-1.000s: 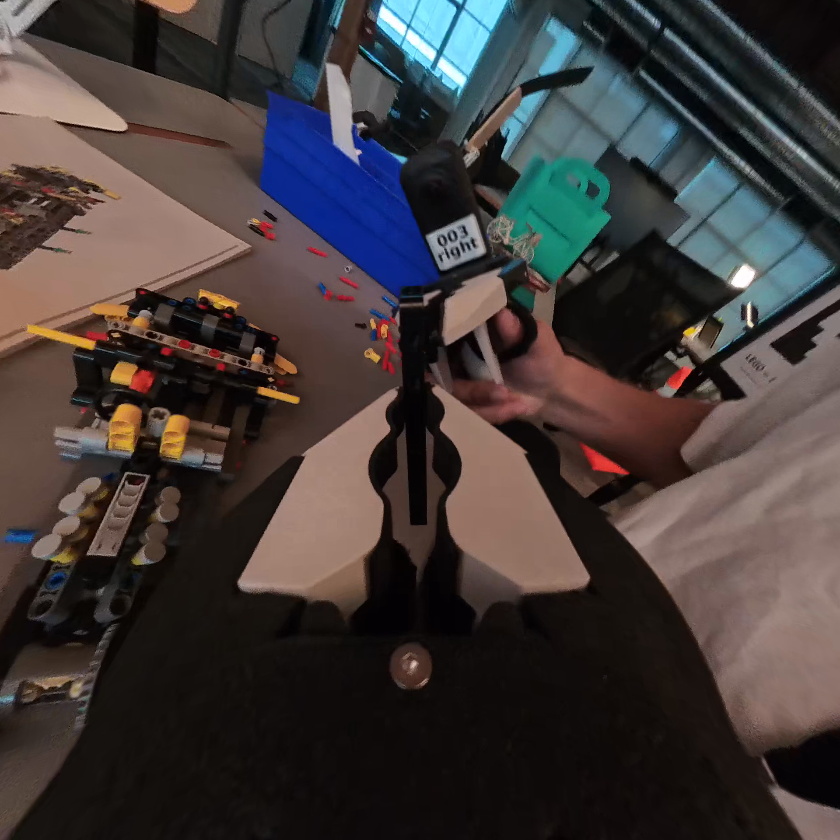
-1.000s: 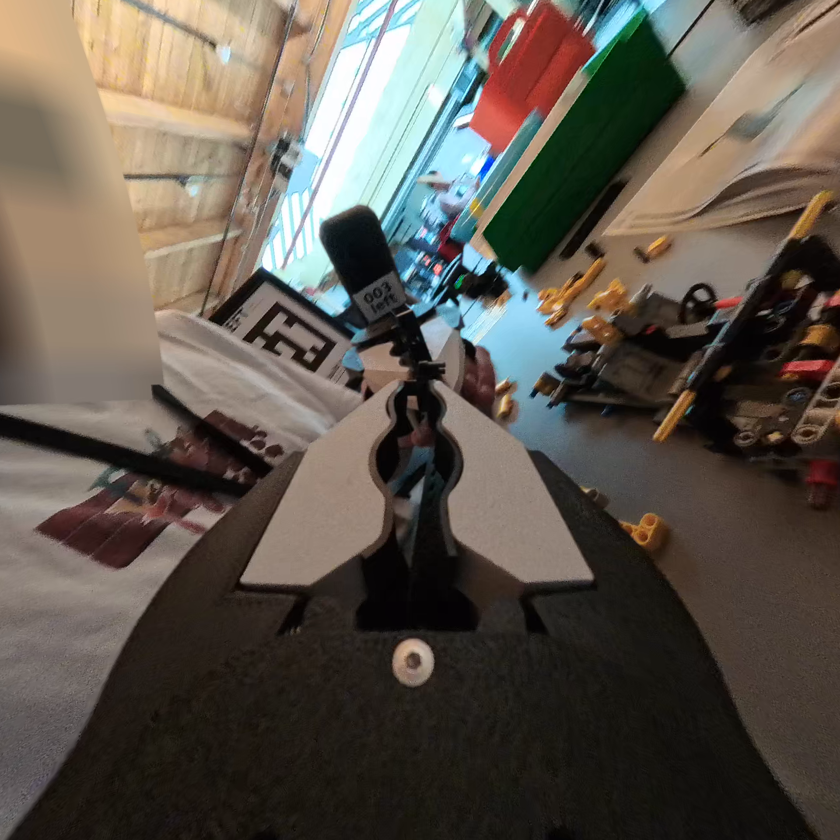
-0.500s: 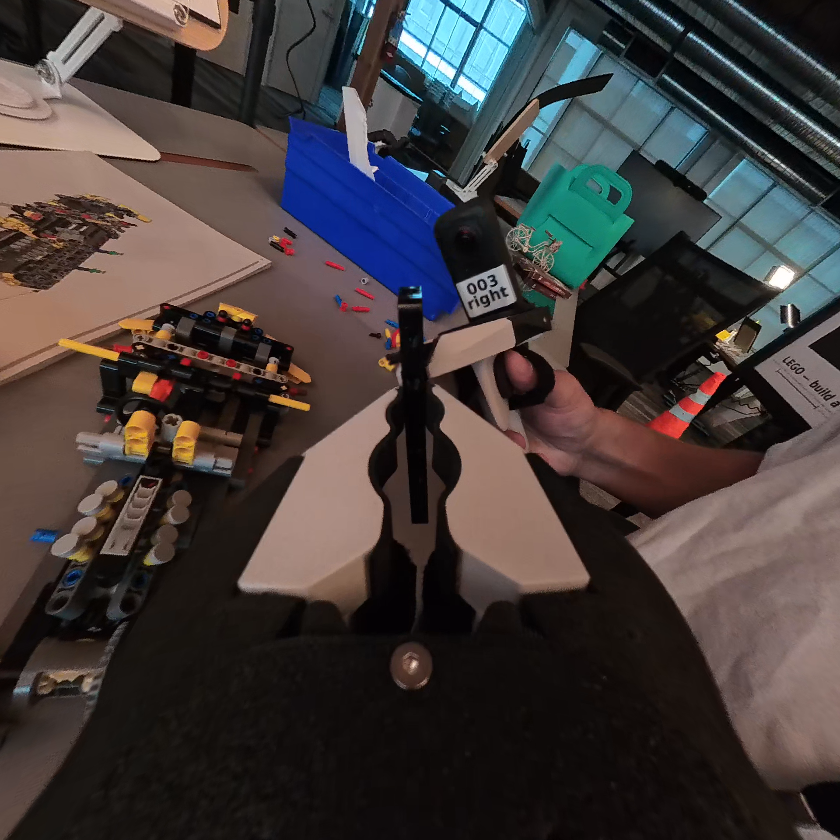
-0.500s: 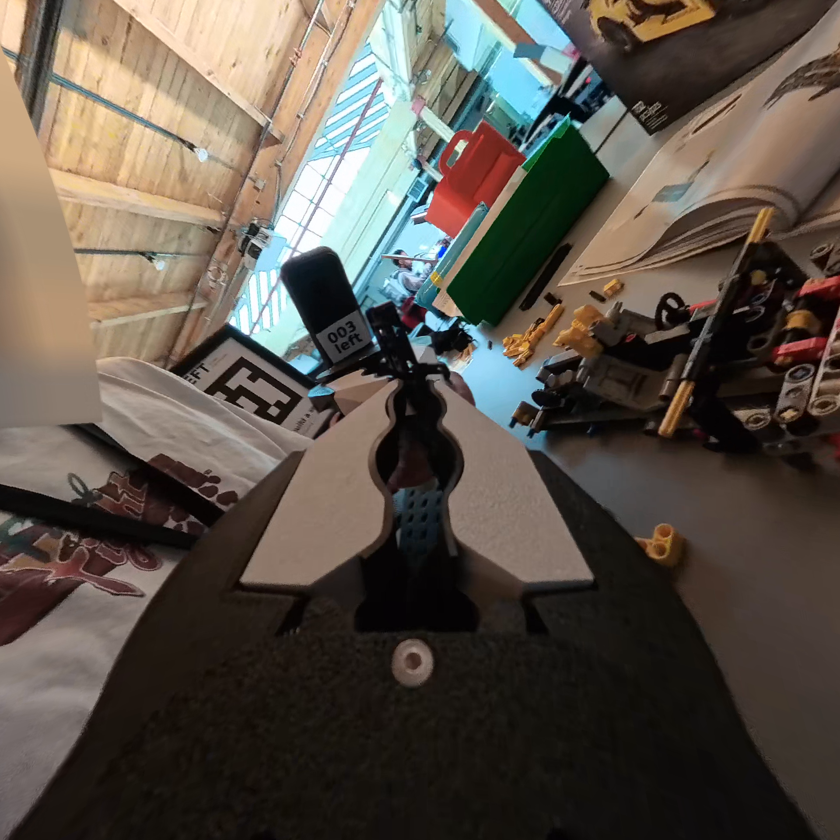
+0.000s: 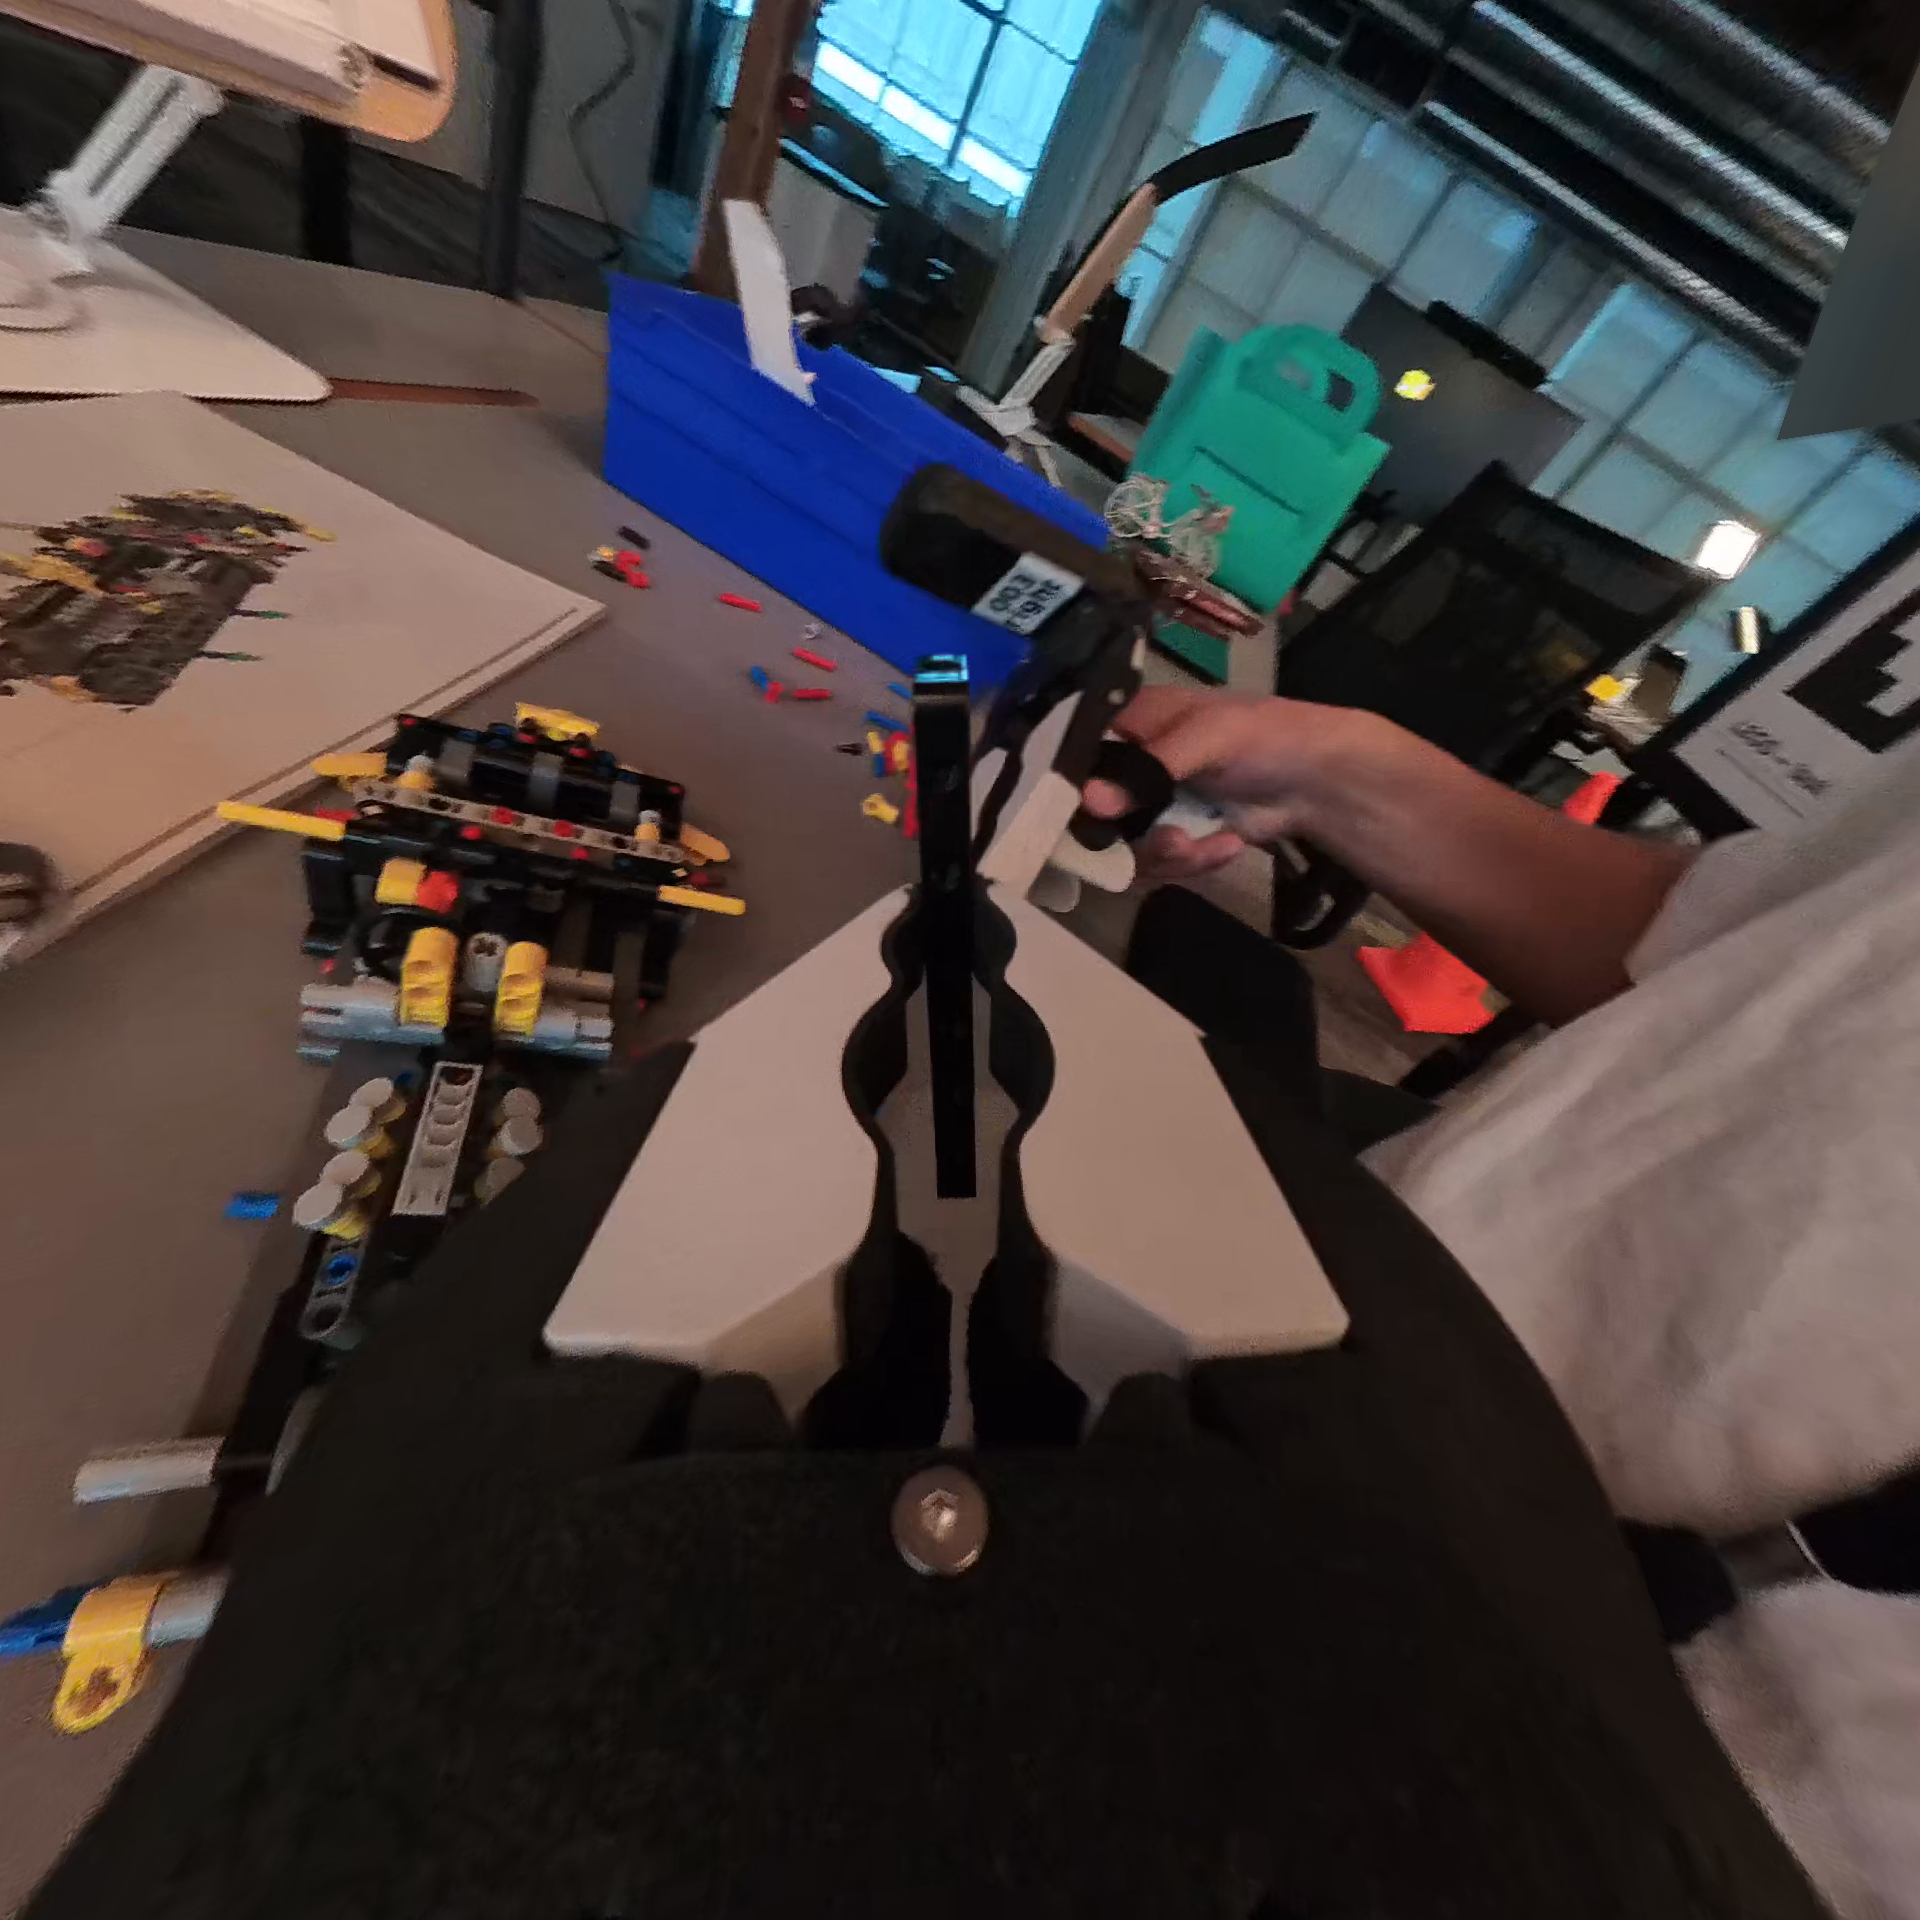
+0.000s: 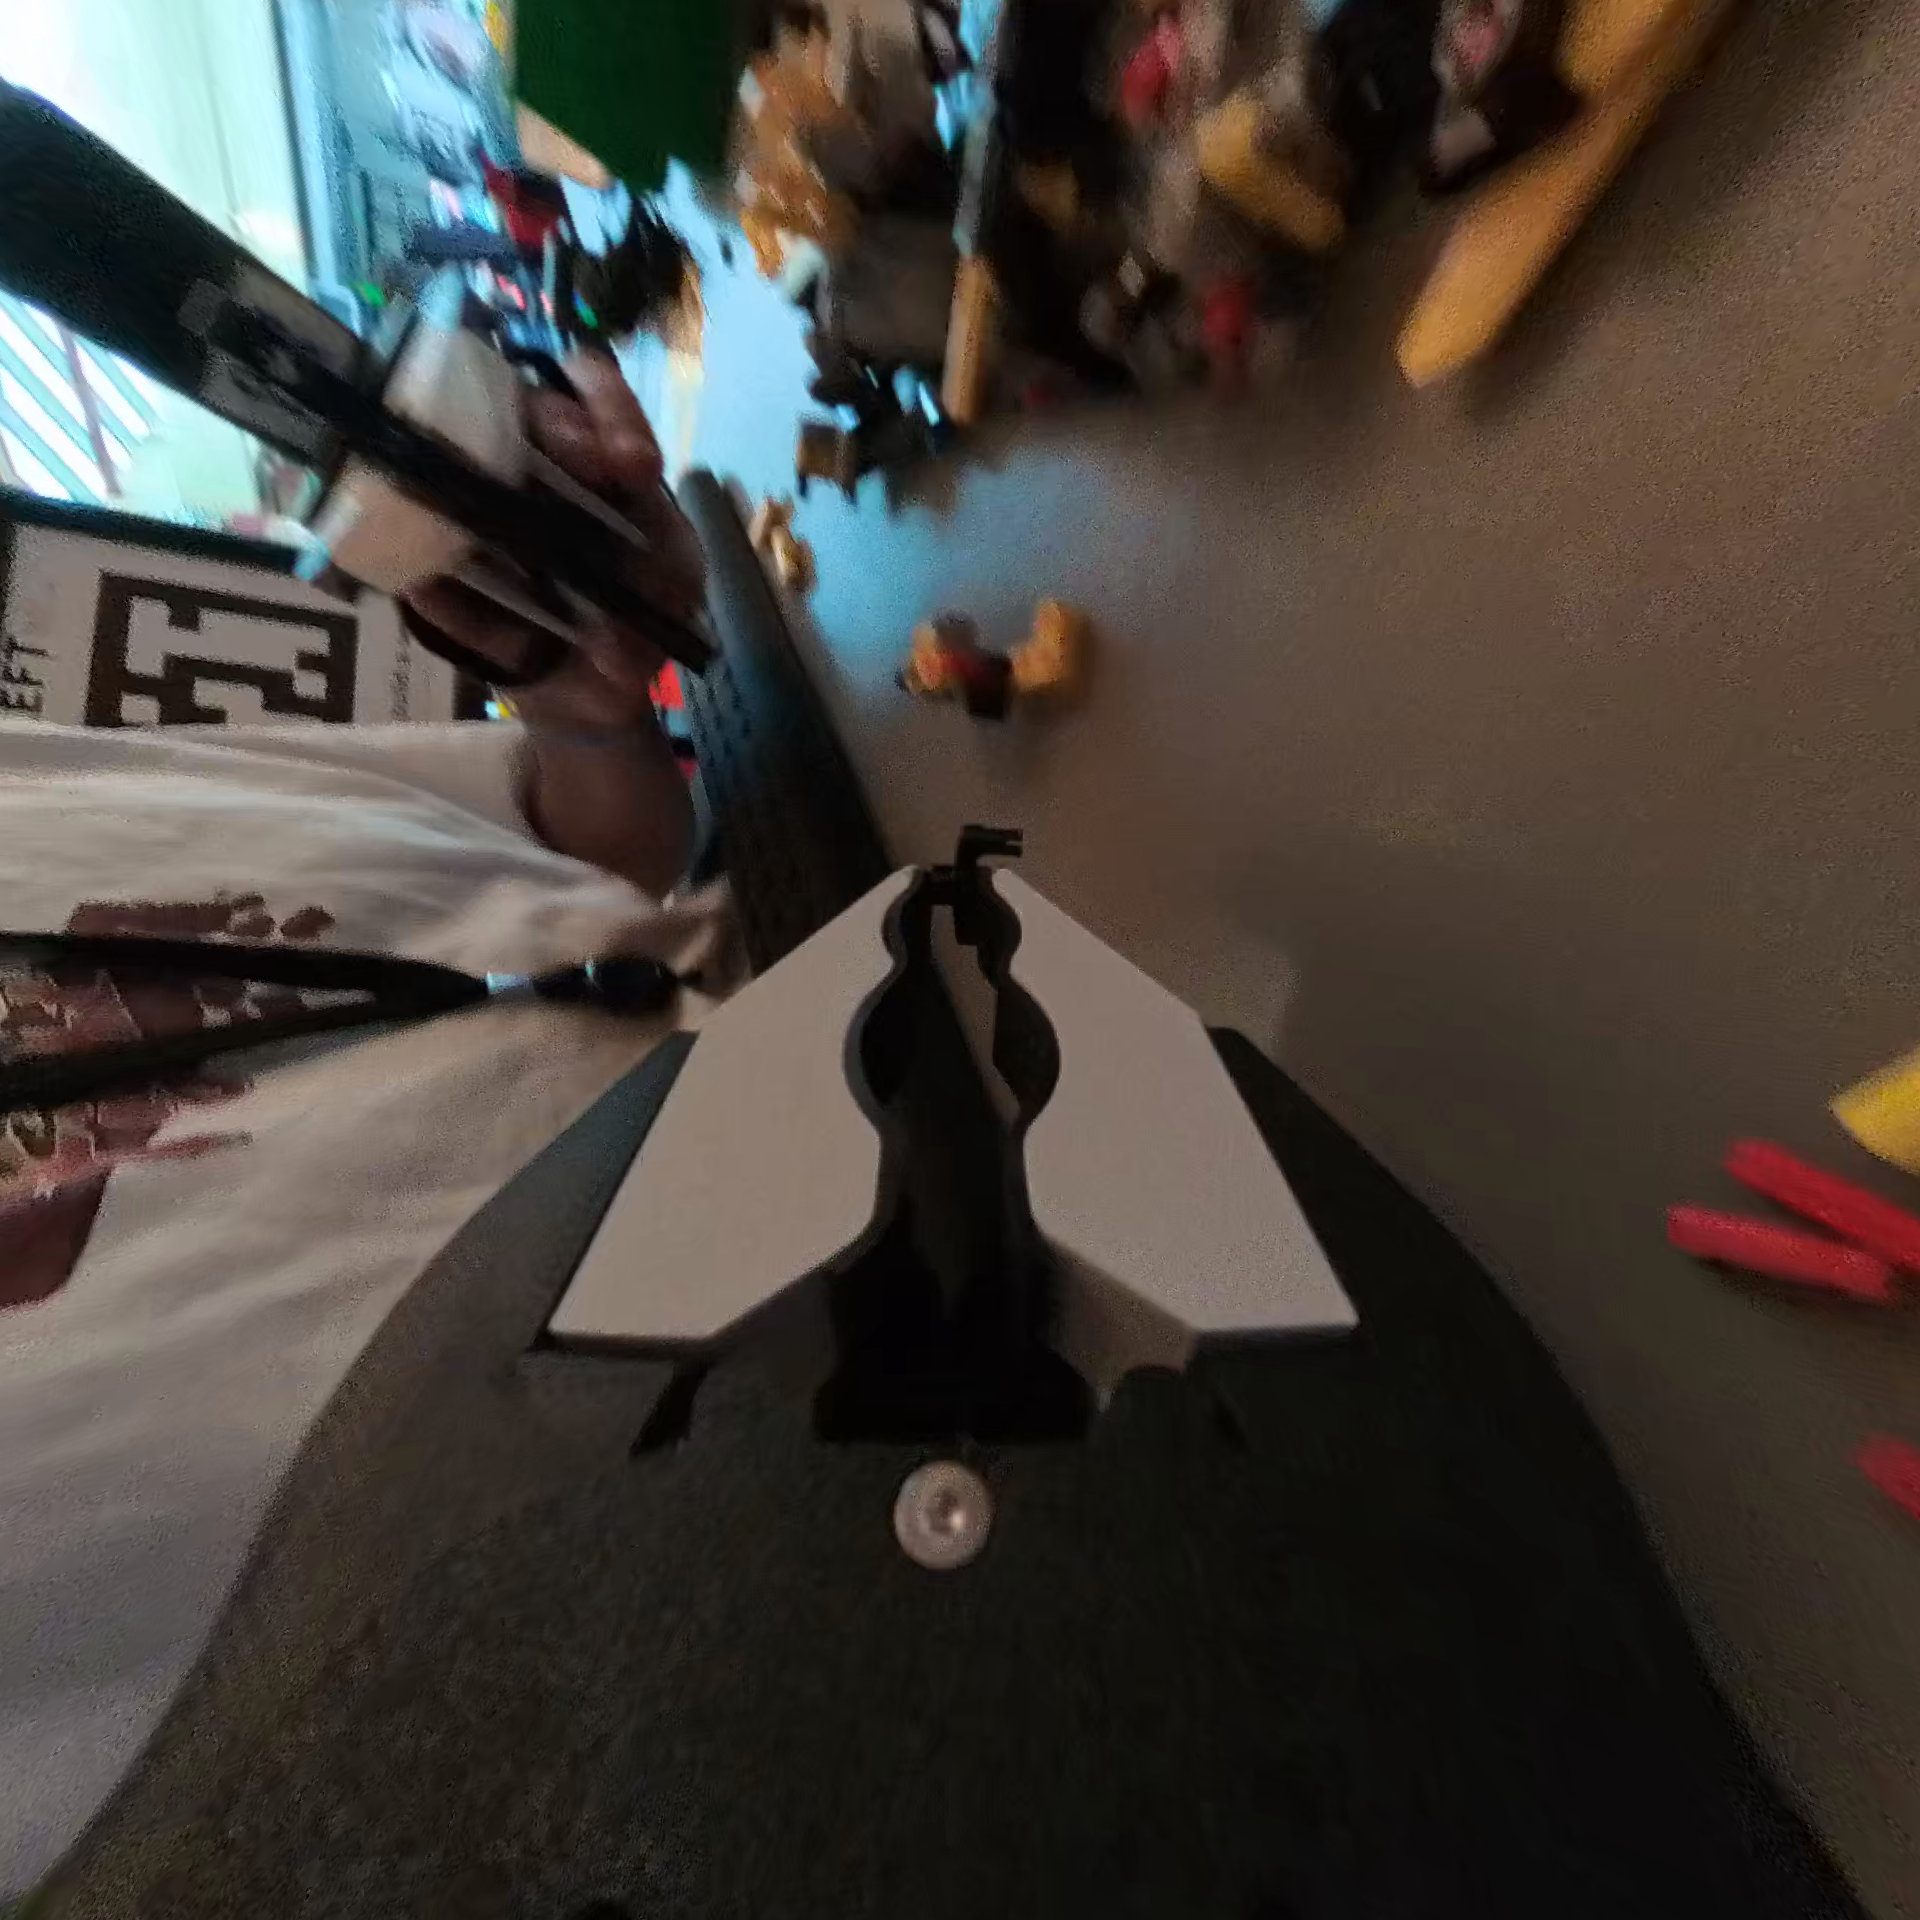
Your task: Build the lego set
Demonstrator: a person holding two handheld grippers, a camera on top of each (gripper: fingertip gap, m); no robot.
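Beam (image 5: 943, 935) stands pinched in my left gripper (image 5: 948, 904). My right gripper (image 6: 961, 883) pinches a small black piece (image 6: 977, 883), near the table (image 6: 1455, 727).

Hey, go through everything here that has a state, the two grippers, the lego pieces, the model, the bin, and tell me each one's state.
left gripper: shut on the black beam, beam standing up past its tips.
right gripper: shut on a small black piece.
lego model: partly built, resting on the table.
blue bin: open-topped.
instruction book: lying open.
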